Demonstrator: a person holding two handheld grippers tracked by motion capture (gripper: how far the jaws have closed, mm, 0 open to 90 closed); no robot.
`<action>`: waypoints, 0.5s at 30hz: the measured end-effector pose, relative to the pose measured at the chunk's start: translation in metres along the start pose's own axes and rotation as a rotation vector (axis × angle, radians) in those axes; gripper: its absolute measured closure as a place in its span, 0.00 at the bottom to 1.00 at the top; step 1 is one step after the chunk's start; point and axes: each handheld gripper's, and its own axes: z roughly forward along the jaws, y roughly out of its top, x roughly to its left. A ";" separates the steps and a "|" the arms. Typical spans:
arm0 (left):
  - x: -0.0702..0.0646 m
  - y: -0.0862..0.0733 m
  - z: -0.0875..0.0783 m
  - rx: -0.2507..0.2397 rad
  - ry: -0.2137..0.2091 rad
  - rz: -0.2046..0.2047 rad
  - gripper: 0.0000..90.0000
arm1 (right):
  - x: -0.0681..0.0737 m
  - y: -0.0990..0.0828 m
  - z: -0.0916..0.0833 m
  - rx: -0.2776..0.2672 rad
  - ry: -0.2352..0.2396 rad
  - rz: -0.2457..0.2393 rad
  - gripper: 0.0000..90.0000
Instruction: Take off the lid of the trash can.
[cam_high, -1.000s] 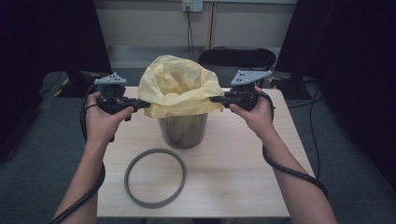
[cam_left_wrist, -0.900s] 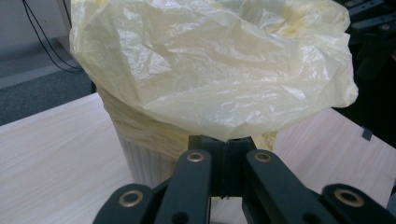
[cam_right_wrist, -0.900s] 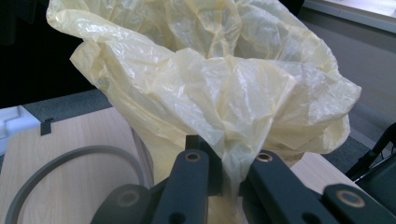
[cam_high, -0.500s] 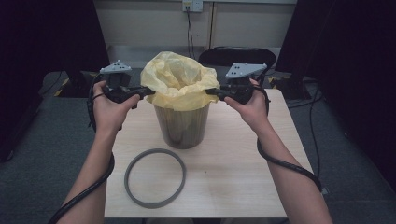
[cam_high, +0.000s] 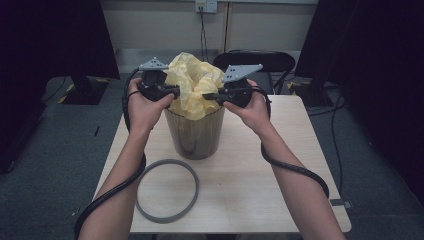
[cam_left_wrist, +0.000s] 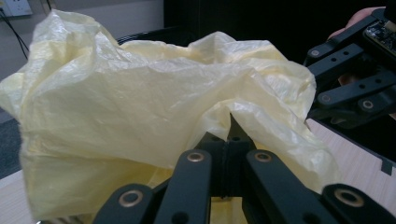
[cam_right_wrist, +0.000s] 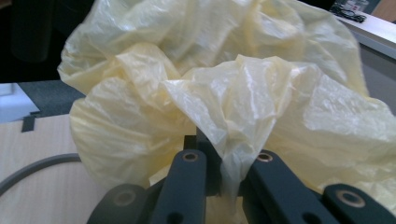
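Observation:
A crumpled yellow plastic bag (cam_high: 195, 82) sits in the mouth of a dark translucent bin (cam_high: 194, 135) at the middle of the table. My left gripper (cam_high: 176, 91) is shut on the bag's left edge, and my right gripper (cam_high: 206, 95) is shut on its right edge. The two grippers stand close together above the bin, bunching the bag upward between them. In the left gripper view the bag (cam_left_wrist: 154, 98) billows over my pinched jaws, and the right gripper shows at the far right. In the right gripper view a fold of the bag (cam_right_wrist: 233, 121) runs down between my jaws.
A grey ring (cam_high: 166, 190) lies flat on the wooden table (cam_high: 300, 165) in front of the bin, left of centre. A black chair (cam_high: 272, 62) stands behind the table. Cables trail from both grippers along the forearms.
Both grippers have moved inward toward each other and a little up, pulling the bag's edge off the bin's rim and gathering it into a bunch above the bin.

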 end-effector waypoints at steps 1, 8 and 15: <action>0.000 0.000 0.000 0.000 0.000 0.000 1.00 | 0.001 0.000 0.001 -0.007 0.006 0.003 0.97; -0.011 0.006 0.005 0.003 -0.027 0.007 1.00 | 0.008 0.002 0.010 -0.009 0.014 0.006 0.74; -0.020 0.014 0.004 -0.020 -0.077 0.010 1.00 | 0.014 0.012 0.026 -0.033 0.010 0.020 0.41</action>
